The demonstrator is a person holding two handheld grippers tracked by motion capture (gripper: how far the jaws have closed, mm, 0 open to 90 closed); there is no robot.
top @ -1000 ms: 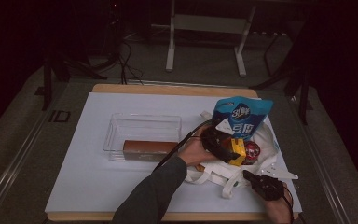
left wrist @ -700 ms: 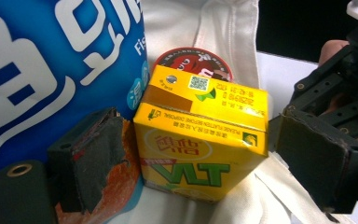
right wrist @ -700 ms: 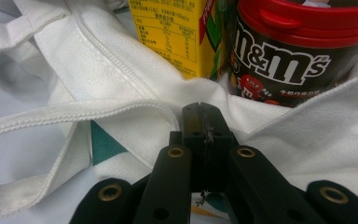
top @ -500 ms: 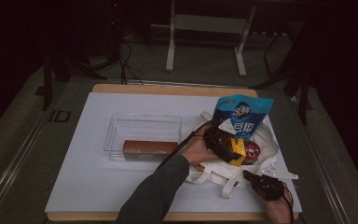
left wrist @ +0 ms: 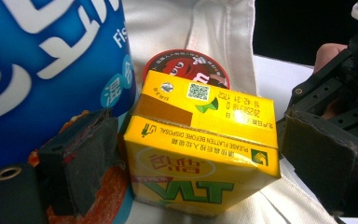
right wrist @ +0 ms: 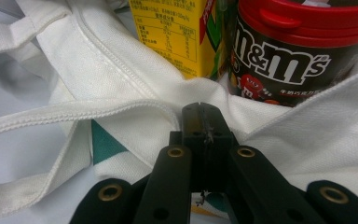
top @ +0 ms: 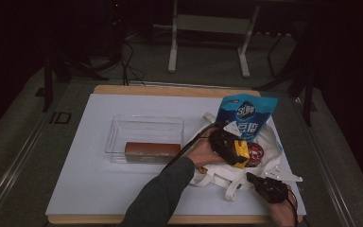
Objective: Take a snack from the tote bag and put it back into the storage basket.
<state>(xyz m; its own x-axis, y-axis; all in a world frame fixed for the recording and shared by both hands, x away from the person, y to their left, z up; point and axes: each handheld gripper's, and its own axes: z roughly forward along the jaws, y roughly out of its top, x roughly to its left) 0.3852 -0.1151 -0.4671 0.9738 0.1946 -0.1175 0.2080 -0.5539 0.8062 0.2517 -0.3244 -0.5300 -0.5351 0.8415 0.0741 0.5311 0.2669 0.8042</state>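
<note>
A white tote bag (top: 216,178) lies at the table's right with a blue pouch (top: 246,118) standing in it. Beside the pouch sit a yellow drink carton (top: 240,154) and a red-lidded M&M's jar (top: 255,153). My left gripper (top: 234,149) reaches into the bag. In the left gripper view its black pads (left wrist: 85,158) press both sides of the carton (left wrist: 200,154), with the jar (left wrist: 186,65) and pouch (left wrist: 51,60) behind. My right gripper (top: 251,177) sits at the bag's near edge. In the right gripper view it (right wrist: 201,116) is shut, pinching the bag's fabric (right wrist: 121,60) below the carton (right wrist: 177,32) and jar (right wrist: 303,51).
A clear plastic bin (top: 144,122) holding a brown box (top: 152,151) stands left of the bag on the white mat (top: 99,189). The bag's handles (top: 231,187) trail toward the table's front edge. Dark floor and a stand's legs lie beyond the far edge.
</note>
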